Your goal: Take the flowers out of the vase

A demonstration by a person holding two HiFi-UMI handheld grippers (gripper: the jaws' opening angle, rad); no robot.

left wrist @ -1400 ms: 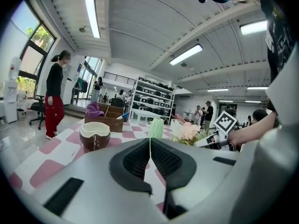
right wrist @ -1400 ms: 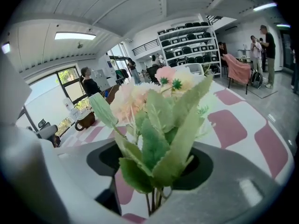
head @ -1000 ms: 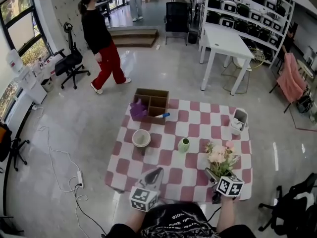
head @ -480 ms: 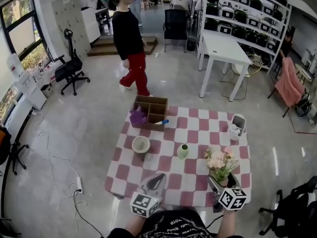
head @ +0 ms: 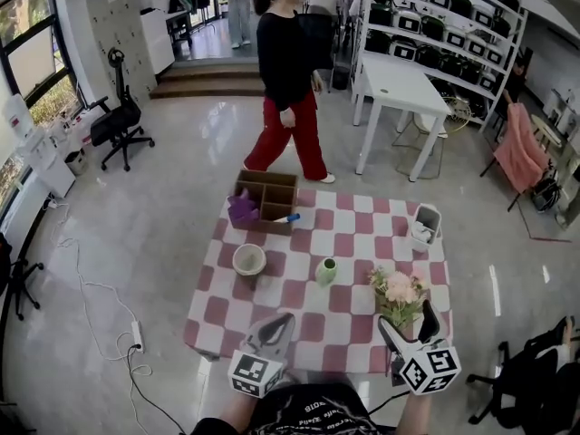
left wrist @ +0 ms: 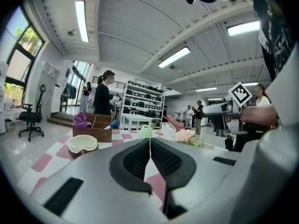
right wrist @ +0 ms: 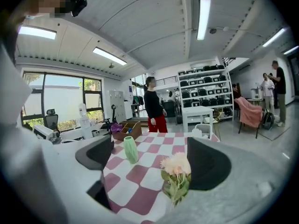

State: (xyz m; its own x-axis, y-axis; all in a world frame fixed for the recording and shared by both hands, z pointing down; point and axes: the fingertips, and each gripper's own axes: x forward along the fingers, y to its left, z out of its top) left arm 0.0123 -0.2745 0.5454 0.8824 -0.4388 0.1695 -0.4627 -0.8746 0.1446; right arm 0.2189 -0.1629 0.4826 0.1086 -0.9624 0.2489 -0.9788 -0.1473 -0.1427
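Reporting, Spotter 1: You stand at the near edge of the table, which carries a pink-and-white checked cloth. The flowers stand near its front right corner, close to that near edge and just ahead of your right gripper. What holds their stems cannot be made out.

Spotter 2: Confirmed. Open cloth lies between the flowers and the green vase, which stands upright near the table's middle, well apart from them. Further to your left sits a pale bowl. At the far edge you have a wooden box with a purple cloth at its left side. A white basket sits near the far right corner.

Spotter 1: Just beyond the far edge, a person in red trousers is on the floor, close to the wooden box. A power strip lies on the floor off your left side.

Spotter 2: Claw status. Your right gripper is released, jaws spread wide, with the flowers standing between them, nearer the right jaw. Whether the petals brush that jaw cannot be told. Your left gripper is clenched pad to pad with nothing between. It sits over the near edge, left of the flowers and well apart from them.
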